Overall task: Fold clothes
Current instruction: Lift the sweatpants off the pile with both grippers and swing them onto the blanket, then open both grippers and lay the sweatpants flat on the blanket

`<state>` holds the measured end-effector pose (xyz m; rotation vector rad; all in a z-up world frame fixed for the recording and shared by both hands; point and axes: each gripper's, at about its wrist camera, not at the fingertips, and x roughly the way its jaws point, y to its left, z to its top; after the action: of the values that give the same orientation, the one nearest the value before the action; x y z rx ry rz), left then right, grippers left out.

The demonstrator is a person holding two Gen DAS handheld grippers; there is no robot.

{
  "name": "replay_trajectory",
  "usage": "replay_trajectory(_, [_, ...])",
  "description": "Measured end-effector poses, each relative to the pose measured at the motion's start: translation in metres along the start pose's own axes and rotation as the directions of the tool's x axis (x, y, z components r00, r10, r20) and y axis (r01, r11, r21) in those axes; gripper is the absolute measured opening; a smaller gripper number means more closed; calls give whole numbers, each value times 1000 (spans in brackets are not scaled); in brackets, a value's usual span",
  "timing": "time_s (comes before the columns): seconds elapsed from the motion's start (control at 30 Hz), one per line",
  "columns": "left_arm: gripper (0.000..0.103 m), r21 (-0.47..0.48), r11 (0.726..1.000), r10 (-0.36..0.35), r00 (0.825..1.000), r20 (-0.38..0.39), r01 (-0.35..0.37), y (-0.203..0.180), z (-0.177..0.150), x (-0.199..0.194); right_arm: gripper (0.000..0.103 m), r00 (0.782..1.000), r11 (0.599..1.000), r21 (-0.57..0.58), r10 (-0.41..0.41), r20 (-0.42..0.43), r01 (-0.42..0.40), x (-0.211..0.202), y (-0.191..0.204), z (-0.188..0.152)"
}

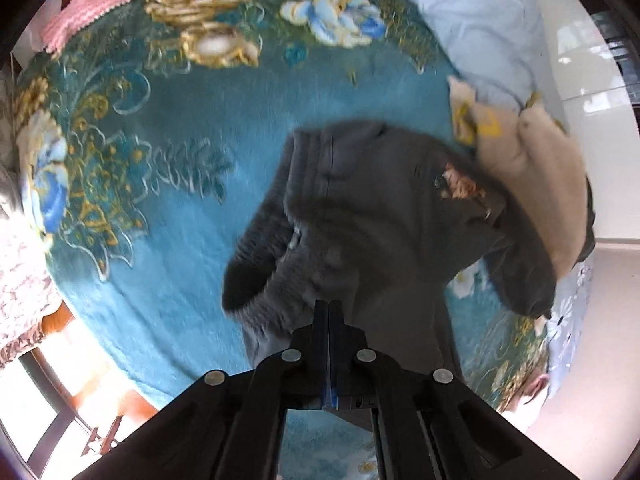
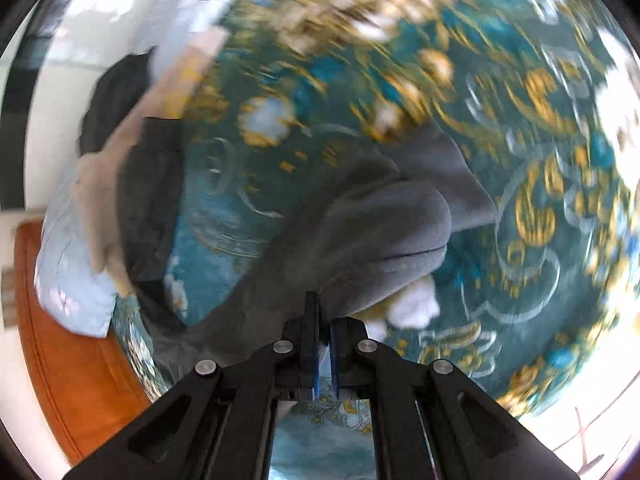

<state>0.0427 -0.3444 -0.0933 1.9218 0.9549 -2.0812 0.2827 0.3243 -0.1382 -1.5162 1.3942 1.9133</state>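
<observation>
A dark grey fleece garment [image 1: 360, 220] hangs over the teal flowered blanket [image 1: 180, 200]. My left gripper [image 1: 328, 308] is shut on its fuzzy edge and holds it lifted. In the right wrist view the same grey garment [image 2: 380, 232] is bunched in front of my right gripper [image 2: 324, 308], whose jaws are shut on its cloth. That view is blurred by motion. A small patch of light patterned lining [image 1: 460, 184] shows on the garment.
A beige garment [image 1: 540, 184] and a pale blue pillow [image 1: 472, 20] lie at the blanket's right side. A pink knitted cloth [image 1: 92, 8] lies at the far left. An orange-brown bed frame [image 2: 60, 320] edges the blanket. A white cloth piece [image 2: 416, 304] lies near the right gripper.
</observation>
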Motion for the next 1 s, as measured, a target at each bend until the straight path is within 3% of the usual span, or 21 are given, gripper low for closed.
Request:
replay_trajectory(0.1, [1, -14, 1000, 9, 1000, 1, -9, 7, -9, -3, 4, 1000, 999, -18, -29, 9, 29, -12, 1, -1])
replay_trajectory(0.2, [2, -50, 999, 12, 1000, -11, -12, 19, -30, 2, 4, 994, 995, 13, -100, -33, 101, -3, -8, -5])
replay_trajectory(0.27, [6, -72, 997, 15, 1000, -17, -16, 27, -41, 3, 4, 995, 995, 15, -95, -31, 95, -4, -8, -5])
replay_trajectory(0.33, [18, -87, 996, 18, 1000, -15, -19, 35, -50, 3, 4, 995, 996, -16, -91, -31, 91, -7, -1, 1])
replay_trajectory(0.4, [44, -94, 995, 19, 1000, -3, -19, 43, -59, 3, 4, 995, 994, -55, -95, -32, 93, -10, 8, 6])
replay_trajectory(0.53, [54, -107, 994, -20, 1000, -2, 19, 57, -69, 6, 20, 981, 972, -140, -192, -10, 189, -13, 30, 7])
replay_trajectory(0.57, [57, -109, 994, -24, 1000, -5, 24, 62, -69, 9, 30, 979, 970, -138, -203, -2, 201, -16, 32, 3])
replay_trajectory(0.7, [61, -176, 984, -33, 999, -44, 25, 79, -53, 39, 47, 971, 963, -130, -236, 29, 238, -28, 44, -14])
replay_trajectory(0.8, [63, -215, 975, -76, 994, -80, 57, 86, -36, 66, 47, 959, 947, -150, -277, 60, 283, -43, 56, -31])
replay_trajectory(1.0, [63, -124, 990, -87, 982, -170, 66, 76, -4, 113, 48, 926, 925, -94, -354, 130, 367, -75, 72, -68])
